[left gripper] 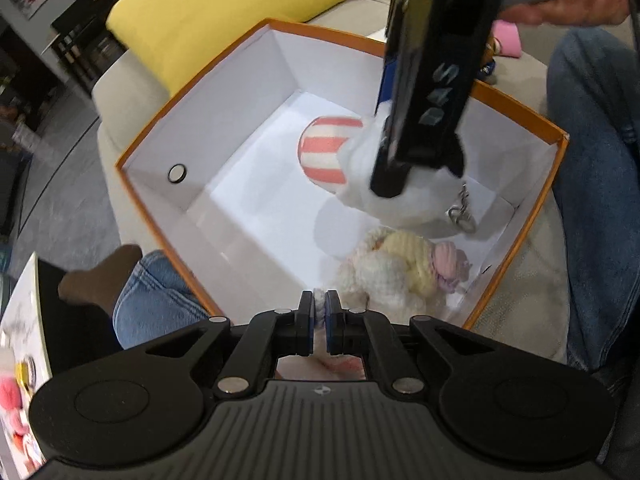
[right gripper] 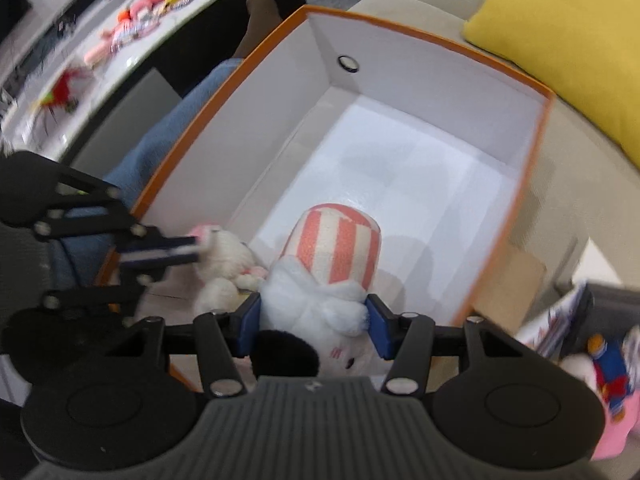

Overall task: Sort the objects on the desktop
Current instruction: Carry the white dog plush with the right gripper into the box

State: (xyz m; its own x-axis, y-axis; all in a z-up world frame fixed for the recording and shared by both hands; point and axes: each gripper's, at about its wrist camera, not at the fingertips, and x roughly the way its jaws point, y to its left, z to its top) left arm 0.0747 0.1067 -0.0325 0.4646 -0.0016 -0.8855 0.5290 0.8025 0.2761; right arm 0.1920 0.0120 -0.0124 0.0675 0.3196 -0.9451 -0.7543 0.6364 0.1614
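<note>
Item: popcorn plush (right gripper: 328,280) clamped in right gripper (right gripper: 312,320) over orange box (right gripper: 536,184); left gripper (left gripper: 320,314) pinches woolly toy (left gripper: 396,272) beneath; risk: keyring snagging box rim on release

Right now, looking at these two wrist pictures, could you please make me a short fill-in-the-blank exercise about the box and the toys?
1. The box has white inner walls and an ______ rim.
2. The right gripper is shut on a white plush toy with a pink-and-white ______ hat.
3. The left gripper is ______ on a bit of the small white knitted toy.
4. Behind the box lies a ______ cushion.

Missing words: orange; striped; shut; yellow
</note>
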